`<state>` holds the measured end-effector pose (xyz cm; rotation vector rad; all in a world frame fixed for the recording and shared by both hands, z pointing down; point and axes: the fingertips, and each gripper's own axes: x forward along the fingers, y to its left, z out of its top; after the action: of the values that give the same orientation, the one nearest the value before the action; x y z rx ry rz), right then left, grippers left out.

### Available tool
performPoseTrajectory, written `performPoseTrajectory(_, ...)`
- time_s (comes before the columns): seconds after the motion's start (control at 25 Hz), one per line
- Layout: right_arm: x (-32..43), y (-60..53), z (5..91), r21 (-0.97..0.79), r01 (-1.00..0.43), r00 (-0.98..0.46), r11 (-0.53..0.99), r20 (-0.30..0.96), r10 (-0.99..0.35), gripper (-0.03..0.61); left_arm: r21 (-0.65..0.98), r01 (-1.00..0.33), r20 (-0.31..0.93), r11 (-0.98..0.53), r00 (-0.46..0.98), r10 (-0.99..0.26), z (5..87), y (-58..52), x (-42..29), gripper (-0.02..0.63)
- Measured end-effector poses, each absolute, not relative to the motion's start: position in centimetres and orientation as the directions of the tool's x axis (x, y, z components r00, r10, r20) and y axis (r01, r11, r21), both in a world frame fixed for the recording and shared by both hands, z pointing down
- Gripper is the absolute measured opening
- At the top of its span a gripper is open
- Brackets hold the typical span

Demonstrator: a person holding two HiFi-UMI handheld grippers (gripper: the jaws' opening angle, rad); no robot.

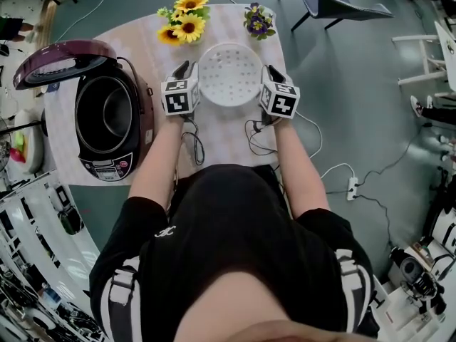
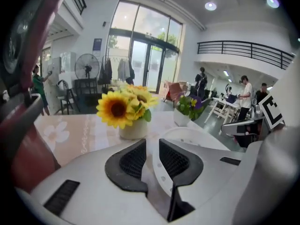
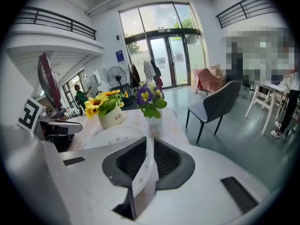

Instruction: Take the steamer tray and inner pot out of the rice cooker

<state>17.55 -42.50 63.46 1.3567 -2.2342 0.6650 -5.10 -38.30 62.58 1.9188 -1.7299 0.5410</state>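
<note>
Rice cooker [image 1: 107, 164] left, steamer tray [image 1: 229, 73] right — sunflowers [image 1: 184, 18] behind

Setting: large open lab-type hall, not a home. Evidence: tall glass entrance doors [image 3: 161, 55], black-railed mezzanine balcony [image 2: 243, 50], black pedestal fan [image 2: 86, 69], people [image 2: 244, 92] at background desks, white power strip and cables [image 1: 351, 186] on the teal floor [image 1: 356, 63], cluttered equipment racks [image 1: 35, 291] beside the cloth-covered table [image 1: 224, 137].

Seen in the head view, the person's torso [image 1: 242, 248] covers the table's [image 1: 71, 168] near edge, and the print on the rice cooker's [image 1: 107, 120] panel is too small to read. In the left gripper view, its lid [image 2: 35, 36] runs off the frame's left edge, while the left gripper [image 2: 152, 161] body hides much of the steamer tray [image 2: 187, 136].
</note>
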Motion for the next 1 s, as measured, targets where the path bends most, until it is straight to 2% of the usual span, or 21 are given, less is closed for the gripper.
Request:
performPoseTrajectory(0.28, 16.8, -43.2, 53.0, -0.075, -0.894, -0.44, 0.443, 0.346, -0.829, 0.032, -0.006, -0.995, 0.391, -0.095, 0.086, -0.916, 52.8, -38.2, -5.2, 0.067)
performPoseTrajectory(0.52, 16.2, -41.1, 43.2, -0.014, -0.88, -0.474, 0.476, 0.115, -0.873, 0.031, -0.04, -0.994, 0.225, -0.101, 0.09, -0.97, 44.2, -36.3, -4.7, 0.066)
performPoseTrajectory(0.76, 16.6, -37.5, 37.1, 0.007, -0.873, -0.487, 0.487, -0.024, -0.873, 0.031, -0.052, -0.989, 0.135, -0.138, 0.129, -0.982, 39.3, -32.3, -3.2, 0.05)
performPoseTrajectory(0.88, 16.8, -35.5, 35.0, 0.016, -0.879, -0.477, 0.477, -0.088, -0.875, -0.002, -0.026, -0.991, 0.102, -0.129, 0.126, -0.987, 37.9, -30.1, -2.9, 0.014)
performPoseTrajectory(1.0, 16.9, -33.5, 33.9, 0.016, -0.877, -0.478, 0.479, -0.118, -0.871, -0.002, -0.006, -0.993, 0.088, -0.122, 0.121, -0.989, 36.9, -28.1, -2.9, 0.005)
